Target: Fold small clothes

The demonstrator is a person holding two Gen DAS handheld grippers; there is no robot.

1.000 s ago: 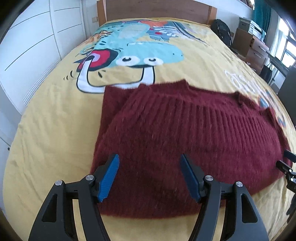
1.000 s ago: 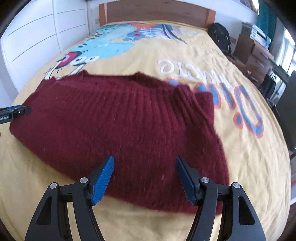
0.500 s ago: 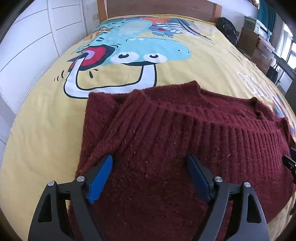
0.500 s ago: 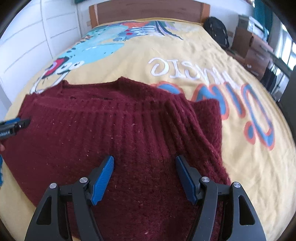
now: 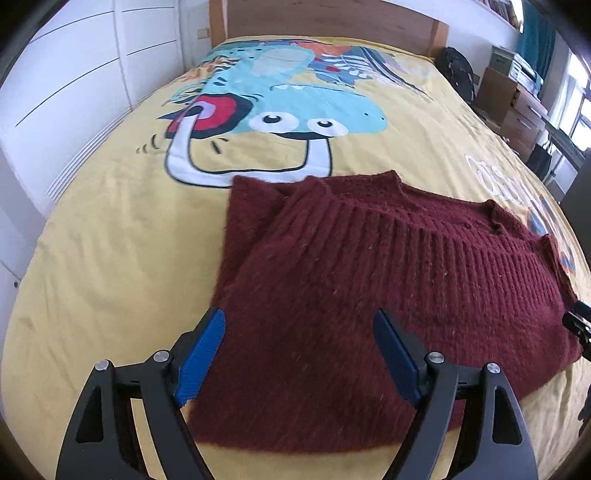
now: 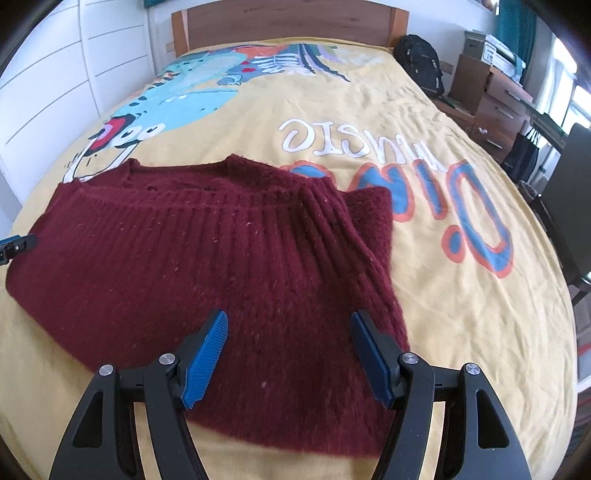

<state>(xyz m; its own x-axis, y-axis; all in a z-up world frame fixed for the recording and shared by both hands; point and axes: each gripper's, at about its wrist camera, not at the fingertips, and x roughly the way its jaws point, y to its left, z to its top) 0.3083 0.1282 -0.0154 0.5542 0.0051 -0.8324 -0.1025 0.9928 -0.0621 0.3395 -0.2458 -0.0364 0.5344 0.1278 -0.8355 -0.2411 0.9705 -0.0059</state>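
A dark red knitted sweater (image 5: pixel 369 280) lies folded on the yellow bedspread (image 5: pixel 110 258), ribbed hem on top, both sides tucked under. It also shows in the right wrist view (image 6: pixel 207 258). My left gripper (image 5: pixel 301 347) is open and empty, hovering over the sweater's near left part. My right gripper (image 6: pixel 288 343) is open and empty over the sweater's near right part. The tip of the right gripper shows at the right edge of the left wrist view (image 5: pixel 578 326); the left gripper's tip shows at the left edge of the right wrist view (image 6: pixel 16 245).
The bedspread carries a blue cartoon dinosaur (image 5: pixel 295 107) and lettering (image 6: pixel 369 140). A wooden headboard (image 6: pixel 288 18) stands at the far end. White cupboards (image 5: pixel 74 74) line the left. A black backpack (image 6: pixel 421 66) and wooden drawers (image 6: pixel 495 99) stand at the right.
Both grippers pushed forward low over the sweater half a second ago, then pulled back and up. They stayed open. The sweater has not visibly moved.
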